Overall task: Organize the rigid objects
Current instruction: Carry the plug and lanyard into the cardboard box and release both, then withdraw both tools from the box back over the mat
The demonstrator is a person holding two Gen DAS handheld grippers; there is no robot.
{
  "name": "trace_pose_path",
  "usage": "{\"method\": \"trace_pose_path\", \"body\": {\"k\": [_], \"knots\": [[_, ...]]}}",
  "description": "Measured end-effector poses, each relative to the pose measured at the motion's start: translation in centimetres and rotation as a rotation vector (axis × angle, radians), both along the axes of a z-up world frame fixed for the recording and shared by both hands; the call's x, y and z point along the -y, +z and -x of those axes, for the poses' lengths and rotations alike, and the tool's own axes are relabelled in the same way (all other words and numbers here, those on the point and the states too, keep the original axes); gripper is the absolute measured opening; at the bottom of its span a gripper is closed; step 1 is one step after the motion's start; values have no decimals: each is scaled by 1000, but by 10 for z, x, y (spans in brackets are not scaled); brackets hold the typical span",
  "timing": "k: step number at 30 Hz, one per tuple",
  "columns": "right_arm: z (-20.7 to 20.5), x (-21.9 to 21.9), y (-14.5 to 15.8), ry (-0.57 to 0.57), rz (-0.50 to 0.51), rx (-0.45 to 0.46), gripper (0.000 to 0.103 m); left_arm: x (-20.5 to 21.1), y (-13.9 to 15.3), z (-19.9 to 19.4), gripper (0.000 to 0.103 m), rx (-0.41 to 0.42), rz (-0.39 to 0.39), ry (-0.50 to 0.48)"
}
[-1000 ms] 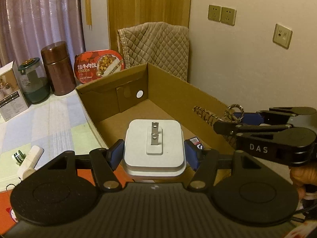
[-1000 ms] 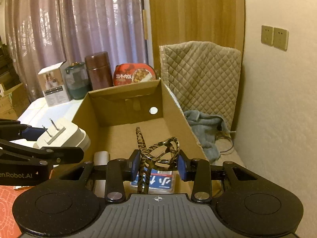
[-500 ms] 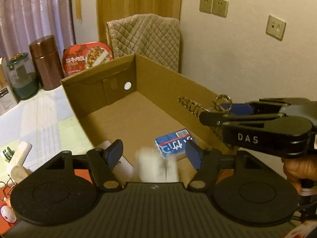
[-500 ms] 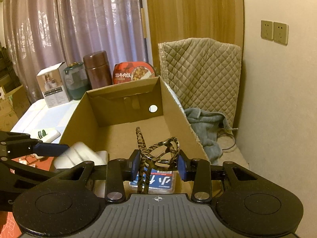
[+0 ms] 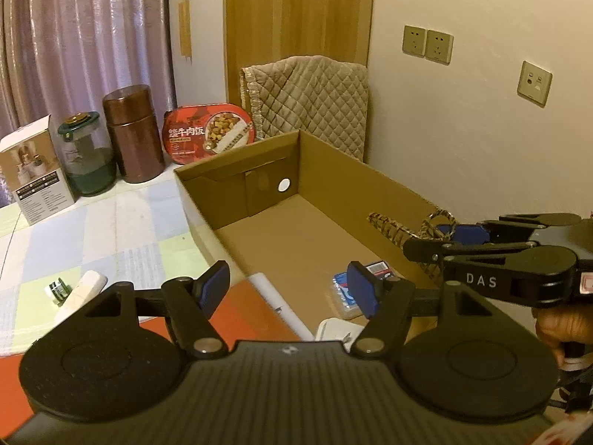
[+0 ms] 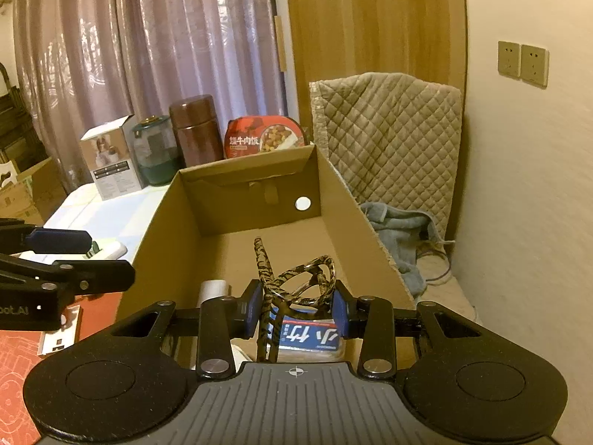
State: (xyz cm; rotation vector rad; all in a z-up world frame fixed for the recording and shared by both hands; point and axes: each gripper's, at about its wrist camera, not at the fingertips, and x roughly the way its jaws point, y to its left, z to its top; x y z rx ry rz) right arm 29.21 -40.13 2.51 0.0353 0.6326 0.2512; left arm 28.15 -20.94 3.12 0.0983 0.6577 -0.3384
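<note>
An open cardboard box [image 5: 370, 174] lies ahead. In it are a white plug adapter [image 5: 335, 330], a blue tissue pack [image 5: 343, 294] and a white roll [image 5: 274, 298]. My left gripper [image 5: 287, 282] hovers over the box's near left corner, open, with nothing between its blue pads. The left gripper [image 6: 96, 257] shows at the left edge of the right wrist view. My right gripper [image 6: 296, 304] is shut on tortoiseshell glasses [image 6: 296, 278], held above the tissue pack [image 6: 311, 337] inside the box [image 6: 344, 200]. In the left wrist view the right gripper [image 5: 437, 241] reaches in from the right, a hand behind it.
On the checked tablecloth left of the box lie a white tube [image 5: 79, 291] and a small green bottle [image 5: 58, 289]. Behind stand a brown canister [image 5: 133, 133], a glass jar [image 5: 87, 155], a white carton [image 5: 35, 170] and a red food bowl [image 5: 209, 131]. A quilted chair [image 6: 385, 129] sits beyond.
My left gripper let go of the white adapter, which fell into the box's near end. The left gripper then drew back to the left. The right gripper kept still with the glasses.
</note>
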Motion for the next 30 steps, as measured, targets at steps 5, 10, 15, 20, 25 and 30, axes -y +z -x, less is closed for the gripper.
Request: {"method": "trace_pose_path", "body": {"k": [5,10,15,20,25,30], "knots": [[-3,-5,0,10,3,0,36,-8,-2,4,66,-5,13,13],[-5,-9,0,8,-6,4,36,-16,-3,7,65,-9,25,23],[-3,-4,6,-45,-29,14,59,-32,1,12,65,7,32,51],[8,-5,24,-37,-40,47,60,-56,9,19,65,21,31,98],[24,-21,49,-15,-58,100,61,-82,22,34,65,40,38,147],[45,-48,73,37,-83,156,61,-115,37,58,66,66,51,200]]}}
